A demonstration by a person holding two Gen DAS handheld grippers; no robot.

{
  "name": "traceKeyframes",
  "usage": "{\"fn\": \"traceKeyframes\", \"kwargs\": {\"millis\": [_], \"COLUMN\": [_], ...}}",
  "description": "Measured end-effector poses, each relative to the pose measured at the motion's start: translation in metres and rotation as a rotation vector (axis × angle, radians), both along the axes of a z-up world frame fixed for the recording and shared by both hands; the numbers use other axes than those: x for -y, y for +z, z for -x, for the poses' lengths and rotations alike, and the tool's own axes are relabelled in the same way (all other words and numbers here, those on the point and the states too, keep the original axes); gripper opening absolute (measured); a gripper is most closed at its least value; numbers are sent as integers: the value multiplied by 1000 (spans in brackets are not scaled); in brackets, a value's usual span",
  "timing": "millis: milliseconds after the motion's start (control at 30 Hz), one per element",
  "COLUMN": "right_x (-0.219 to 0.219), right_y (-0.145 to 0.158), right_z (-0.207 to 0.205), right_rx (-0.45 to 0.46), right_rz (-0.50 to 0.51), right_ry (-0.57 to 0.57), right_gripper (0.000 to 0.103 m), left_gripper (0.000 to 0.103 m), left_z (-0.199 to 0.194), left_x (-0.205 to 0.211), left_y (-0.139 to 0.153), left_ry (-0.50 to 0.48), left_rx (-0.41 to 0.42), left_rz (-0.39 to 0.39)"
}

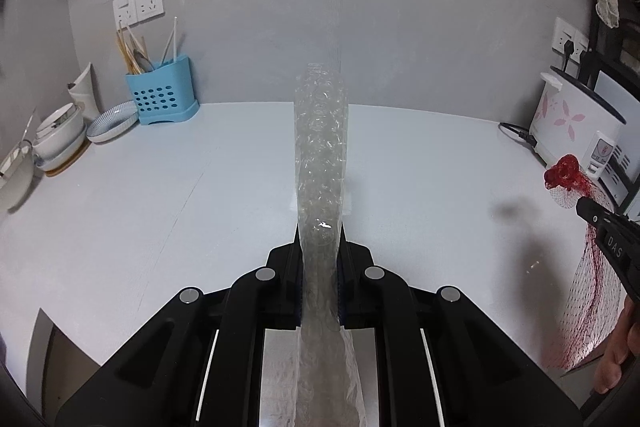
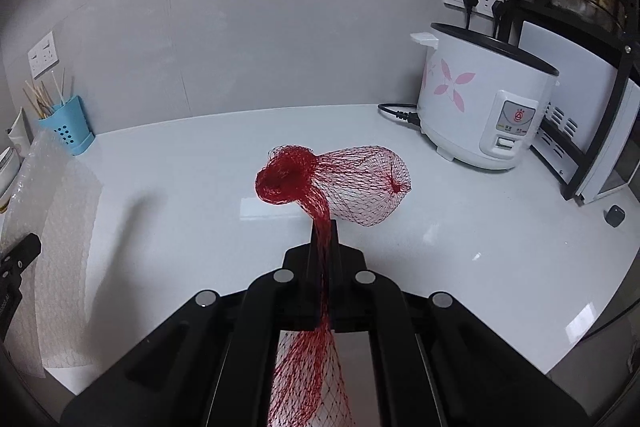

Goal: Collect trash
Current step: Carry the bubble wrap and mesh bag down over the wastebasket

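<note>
My left gripper (image 1: 320,231) is shut on a sheet of clear bubble wrap (image 1: 320,155), which stands up edge-on between the jaws above the white counter (image 1: 180,195). The same bubble wrap shows at the left of the right wrist view (image 2: 60,227), with the left gripper (image 2: 18,255) on it. My right gripper (image 2: 324,227) is shut on a red mesh net bag (image 2: 344,183), whose bunched end and rounded pouch stick out past the fingertips, lifted above the counter (image 2: 180,187). The net (image 1: 576,267) and right gripper (image 1: 592,215) show at the right edge of the left wrist view.
A blue utensil holder (image 1: 164,95) with chopsticks, stacked bowls and plates (image 1: 64,135) stand at the back left. A white rice cooker (image 2: 484,103) with a black cord, a black rack (image 2: 600,75) and a small dark object (image 2: 615,215) are at the right. Wall sockets (image 1: 138,3) sit behind.
</note>
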State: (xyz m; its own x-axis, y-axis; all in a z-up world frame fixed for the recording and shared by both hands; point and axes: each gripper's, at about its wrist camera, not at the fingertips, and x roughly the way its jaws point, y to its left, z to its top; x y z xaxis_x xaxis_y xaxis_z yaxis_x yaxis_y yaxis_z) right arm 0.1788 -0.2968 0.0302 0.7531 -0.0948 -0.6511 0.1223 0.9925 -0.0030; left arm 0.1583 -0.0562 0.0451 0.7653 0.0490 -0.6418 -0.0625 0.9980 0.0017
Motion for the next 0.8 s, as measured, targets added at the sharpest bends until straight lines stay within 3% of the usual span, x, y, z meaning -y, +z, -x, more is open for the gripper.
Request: {"fn": "traceKeyframes", "kwargs": {"millis": [500, 800], "right_x": [-48, -76], "right_y": [15, -6], "right_z": [115, 179], "right_rx": [111, 146], "right_rz": [-12, -8], "right_ry": [106, 150], "right_gripper": [1, 1], "left_gripper": [11, 11], "left_z": [111, 179], "left_x": [-20, -31], "left_y": [24, 19], "left_ry": [-6, -25], "left_rx": [82, 144], "left_rz": [36, 73]}}
